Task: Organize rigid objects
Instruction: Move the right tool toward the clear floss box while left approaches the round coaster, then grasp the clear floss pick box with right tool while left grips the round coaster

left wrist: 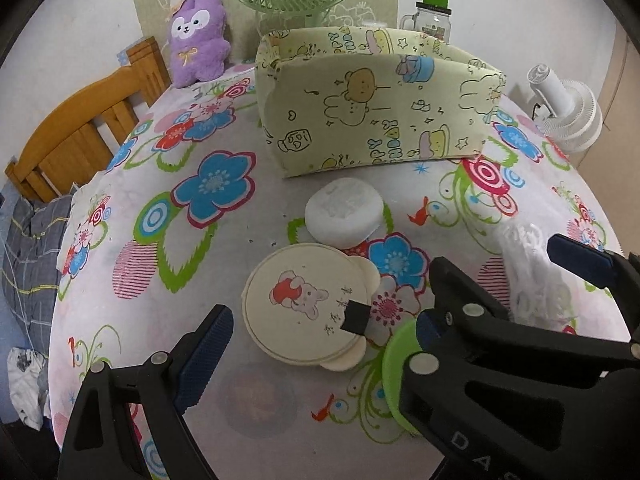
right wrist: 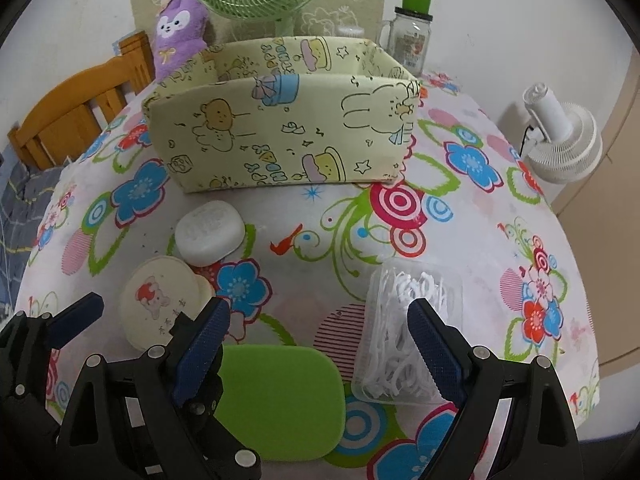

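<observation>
Green and cream plastic is laid out on the flowered worktop [right wrist: 460,216], all of it lined up in front of the yellow fabric bin [right wrist: 280,120], which seems to be the intended home for the loose items. The left tongs [left wrist: 324,344] are seen spread wide, nothing pinched, hovering over the round cream case [left wrist: 304,312] with its bunny print; that looks like the next pick. The right tongs [right wrist: 316,344] are likewise held apart and empty, one finger just over the clear box of floss picks [right wrist: 404,332], the other near the green lid [right wrist: 280,396]. The white soap-shaped case [right wrist: 210,234] is found touching the cream case, between it and the bin.

A grasp from above on the flat cream case is judged awkward; its rim would have to be caught edge-on.

As for writing: "HAPPY BIRTHDAY" can be partly made out on the bin's cartoon print, a few small characters are printed beside the bunny but cannot be read, and the label on the glass jar [right wrist: 410,42] at the back is too blurred.
</observation>
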`<state>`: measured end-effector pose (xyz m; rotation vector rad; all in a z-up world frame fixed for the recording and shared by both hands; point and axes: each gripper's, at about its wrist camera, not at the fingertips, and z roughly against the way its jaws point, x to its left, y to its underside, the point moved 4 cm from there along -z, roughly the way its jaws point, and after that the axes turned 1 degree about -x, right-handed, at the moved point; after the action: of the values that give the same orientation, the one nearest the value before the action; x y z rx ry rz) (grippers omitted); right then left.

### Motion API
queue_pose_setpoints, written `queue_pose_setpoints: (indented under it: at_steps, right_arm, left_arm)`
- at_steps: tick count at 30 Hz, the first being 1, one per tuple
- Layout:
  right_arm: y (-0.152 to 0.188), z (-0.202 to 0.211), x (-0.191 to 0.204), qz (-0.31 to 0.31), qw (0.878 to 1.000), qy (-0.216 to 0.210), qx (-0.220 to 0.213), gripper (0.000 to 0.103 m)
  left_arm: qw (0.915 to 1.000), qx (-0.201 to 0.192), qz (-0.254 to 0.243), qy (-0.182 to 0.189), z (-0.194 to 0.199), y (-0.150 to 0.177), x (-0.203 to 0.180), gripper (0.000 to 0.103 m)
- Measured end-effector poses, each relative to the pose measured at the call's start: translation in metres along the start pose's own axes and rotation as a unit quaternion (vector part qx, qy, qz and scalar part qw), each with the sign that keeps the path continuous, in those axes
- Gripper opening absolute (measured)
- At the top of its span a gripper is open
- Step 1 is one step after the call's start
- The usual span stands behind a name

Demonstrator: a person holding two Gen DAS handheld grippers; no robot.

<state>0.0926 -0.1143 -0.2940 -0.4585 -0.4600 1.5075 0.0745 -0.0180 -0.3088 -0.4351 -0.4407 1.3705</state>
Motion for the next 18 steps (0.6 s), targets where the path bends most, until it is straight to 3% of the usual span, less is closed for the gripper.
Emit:
queue_pose_setpoints:
  at_steps: [13, 18]
  right_arm:
    - [-0.009, -0.017, -0.002, 0.011, 0.999, 0.037, -0.001, 0.092]
    - [-0.012, -0.021, -0.001, 0.013, 0.999, 0.045, -0.002, 0.092]
  left_arm:
    - [0.9998, 0.018, -0.004, -0.004, -0.024, -0.008, 0.001, 0.094]
    - [0.9998, 0.019, 0.007, 0.001, -0.03, -0.01, 0.005, 0.099]
